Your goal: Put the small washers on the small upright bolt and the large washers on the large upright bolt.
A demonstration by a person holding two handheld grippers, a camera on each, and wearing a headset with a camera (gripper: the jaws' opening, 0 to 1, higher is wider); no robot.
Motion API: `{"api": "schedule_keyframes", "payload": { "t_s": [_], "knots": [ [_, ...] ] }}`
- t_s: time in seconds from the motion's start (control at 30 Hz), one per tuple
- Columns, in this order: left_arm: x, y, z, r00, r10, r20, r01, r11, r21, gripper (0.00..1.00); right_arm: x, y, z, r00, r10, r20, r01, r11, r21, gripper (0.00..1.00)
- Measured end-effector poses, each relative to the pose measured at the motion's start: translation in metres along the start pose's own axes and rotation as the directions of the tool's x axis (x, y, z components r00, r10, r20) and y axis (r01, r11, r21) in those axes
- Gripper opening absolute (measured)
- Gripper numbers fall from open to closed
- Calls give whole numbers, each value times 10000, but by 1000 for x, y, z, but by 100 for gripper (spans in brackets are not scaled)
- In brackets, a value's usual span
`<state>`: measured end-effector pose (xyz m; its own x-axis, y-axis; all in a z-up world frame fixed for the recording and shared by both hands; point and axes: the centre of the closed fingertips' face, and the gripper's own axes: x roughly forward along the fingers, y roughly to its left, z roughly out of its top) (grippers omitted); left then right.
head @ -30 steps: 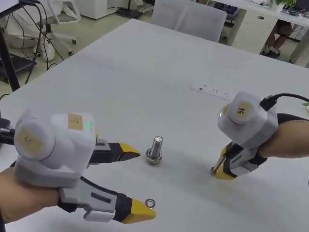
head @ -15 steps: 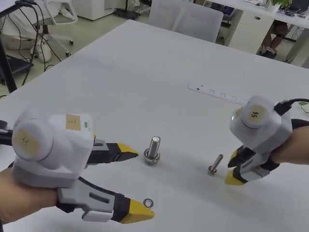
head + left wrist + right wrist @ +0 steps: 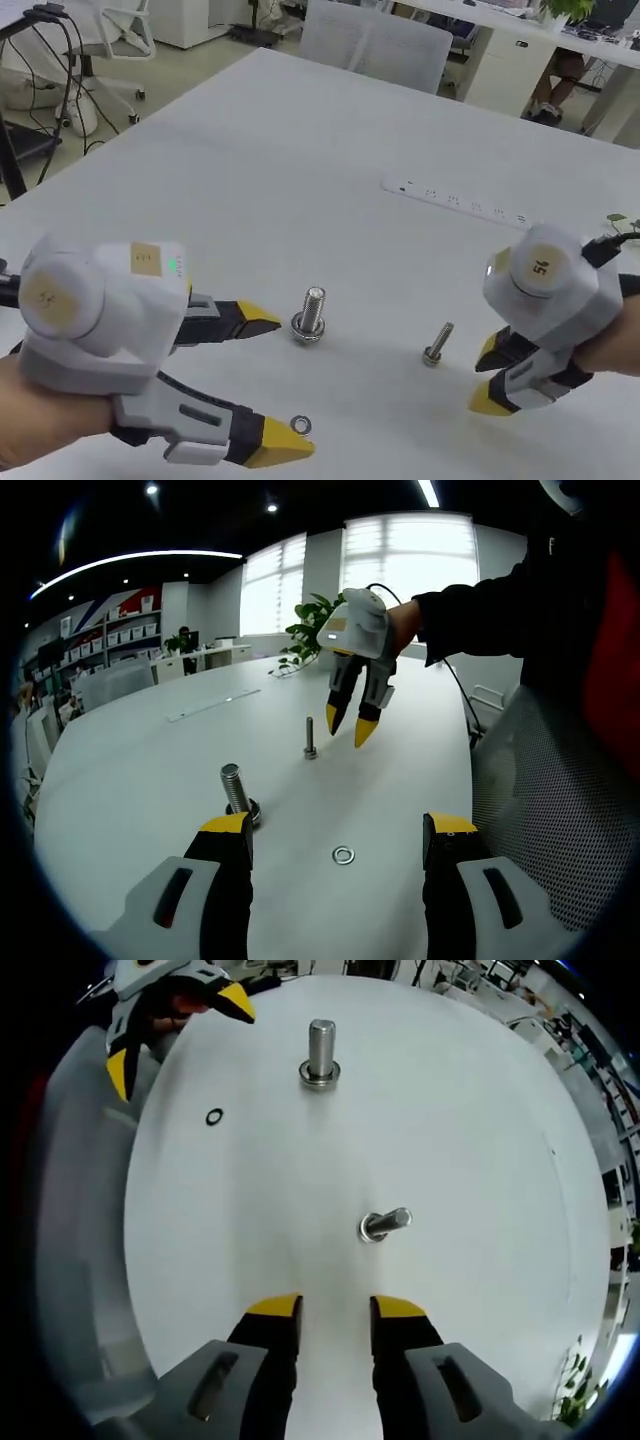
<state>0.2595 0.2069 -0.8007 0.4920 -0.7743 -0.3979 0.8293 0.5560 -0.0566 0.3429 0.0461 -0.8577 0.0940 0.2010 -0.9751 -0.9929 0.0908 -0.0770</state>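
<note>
A: Presently, where is the small washer [image 3: 343, 855] found?
B: Flat on the bench [image 3: 150, 770], at twelve o'clock of the left claw [image 3: 338, 827], spread and empty. Right claw [image 3: 347, 736], slightly parted, is held farther off.

This is an open-plan office. A broad white table [image 3: 250, 150] carries a power strip [image 3: 455, 200] at about one o'clock. A grey mesh chair [image 3: 375, 45] stands at twelve and a white swivel chair [image 3: 125, 30] at ten, beside loose cables [image 3: 60, 90]. The left gripper view shows tall windows [image 3: 410, 550], a potted plant [image 3: 310, 630], shelves of boxes [image 3: 130, 635] and ceiling lights [image 3: 150, 490].
</note>
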Motion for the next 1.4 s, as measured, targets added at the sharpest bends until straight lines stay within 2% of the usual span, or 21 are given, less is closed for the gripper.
{"api": "schedule_keyframes", "payload": {
  "t_s": [0.47,0.7,1.13,1.4],
  "knots": [
    [-1,-1,2,10000,29,16,-29,10000,71,68,-3,39,10,9992,368,174,-362,9987,-355,29],
    [-2,0,3,10000,86,30,-86,9999,110,68,-5,57,20,9979,579,274,-560,9962,-670,29],
    [-6,1,5,9997,240,65,-241,9996,166,68,-15,81,48,9959,805,418,-728,9841,-1619,29],
    [-8,0,7,9995,297,84,-299,9994,201,68,-19,89,63,9950,849,532,-723,9762,-2046,29]
  ]
}}
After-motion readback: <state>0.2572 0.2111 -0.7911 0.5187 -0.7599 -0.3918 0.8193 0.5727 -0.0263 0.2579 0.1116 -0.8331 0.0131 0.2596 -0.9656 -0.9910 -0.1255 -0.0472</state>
